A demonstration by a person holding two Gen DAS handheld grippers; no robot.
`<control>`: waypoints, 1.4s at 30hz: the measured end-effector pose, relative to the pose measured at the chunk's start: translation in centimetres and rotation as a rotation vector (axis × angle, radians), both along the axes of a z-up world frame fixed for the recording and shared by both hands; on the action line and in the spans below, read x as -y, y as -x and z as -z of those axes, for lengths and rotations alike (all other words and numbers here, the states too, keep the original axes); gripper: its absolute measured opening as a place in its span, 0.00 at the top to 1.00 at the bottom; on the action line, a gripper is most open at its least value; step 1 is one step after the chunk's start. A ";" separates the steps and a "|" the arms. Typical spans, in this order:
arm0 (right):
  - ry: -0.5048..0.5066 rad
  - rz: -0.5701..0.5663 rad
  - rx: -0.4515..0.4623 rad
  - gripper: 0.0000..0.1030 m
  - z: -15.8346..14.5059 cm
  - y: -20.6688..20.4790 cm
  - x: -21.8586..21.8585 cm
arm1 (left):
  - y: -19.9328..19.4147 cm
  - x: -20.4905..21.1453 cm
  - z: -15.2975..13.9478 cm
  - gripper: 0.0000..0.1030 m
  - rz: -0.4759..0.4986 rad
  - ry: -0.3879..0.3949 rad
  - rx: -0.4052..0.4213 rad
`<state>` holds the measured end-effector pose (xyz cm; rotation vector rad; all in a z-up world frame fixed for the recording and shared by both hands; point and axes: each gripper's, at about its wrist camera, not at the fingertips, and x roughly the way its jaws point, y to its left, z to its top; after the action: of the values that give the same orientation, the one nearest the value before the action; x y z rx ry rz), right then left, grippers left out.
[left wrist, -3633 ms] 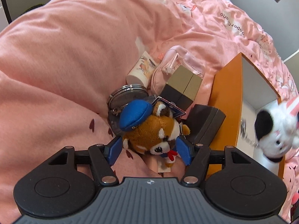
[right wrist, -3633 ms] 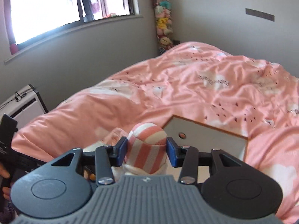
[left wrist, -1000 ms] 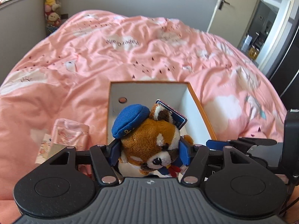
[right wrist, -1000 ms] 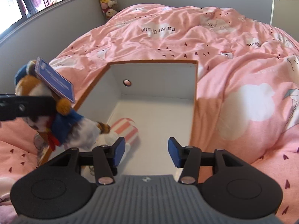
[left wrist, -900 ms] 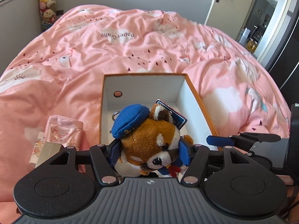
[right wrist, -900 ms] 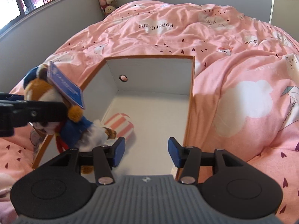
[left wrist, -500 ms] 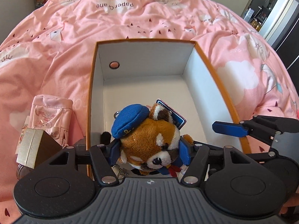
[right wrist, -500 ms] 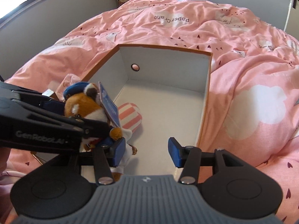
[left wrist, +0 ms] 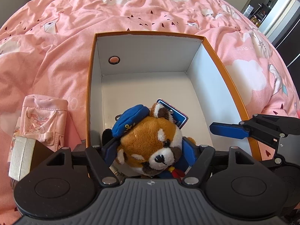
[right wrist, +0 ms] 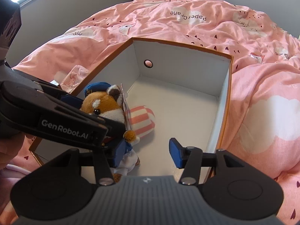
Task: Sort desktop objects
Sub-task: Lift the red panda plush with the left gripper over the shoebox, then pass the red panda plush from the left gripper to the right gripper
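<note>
A red panda plush [left wrist: 150,140] with a blue cap and a blue tag sits between the pads of my left gripper [left wrist: 150,150], low inside the orange box [left wrist: 150,32] with white walls. The jaws are opening and the pads look eased off the plush's sides. In the right wrist view the plush [right wrist: 105,105] hangs near the box's left wall [right wrist: 112,71], its feet close to the floor, inside the left gripper [right wrist: 97,112]. A pink-striped plush [right wrist: 142,121] lies on the floor behind it. My right gripper [right wrist: 148,153] is open and empty over the box's near end.
A pink pouch [left wrist: 43,120] and a gold-and-black box [left wrist: 22,157] lie on the pink duvet [left wrist: 56,56] left of the orange box. The right gripper's blue finger [left wrist: 228,131] reaches over the box's right wall. The far half of the box floor is bare.
My left gripper came down into the box with the panda plush and its jaws widened. The right gripper stayed over the box's near end, rolled slightly, still empty.
</note>
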<state>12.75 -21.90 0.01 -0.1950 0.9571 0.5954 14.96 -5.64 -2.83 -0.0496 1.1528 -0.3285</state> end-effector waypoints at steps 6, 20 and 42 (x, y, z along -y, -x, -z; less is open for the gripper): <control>-0.010 -0.007 -0.014 0.47 -0.5 -0.1 0.5 | -0.4 -0.3 -0.2 0.25 0.003 0.033 -0.015; -0.041 -0.126 -0.023 0.48 -1.3 1.9 -1.1 | 0.7 1.0 -0.2 0.27 0.071 0.000 -0.036; -0.062 0.118 -0.024 0.89 -0.5 0.6 2.2 | 1.4 0.4 -3.9 0.20 0.112 0.001 0.111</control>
<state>12.18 -24.09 0.49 -0.0756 0.9654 0.5188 13.51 -6.06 1.09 0.0325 1.0472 -0.4259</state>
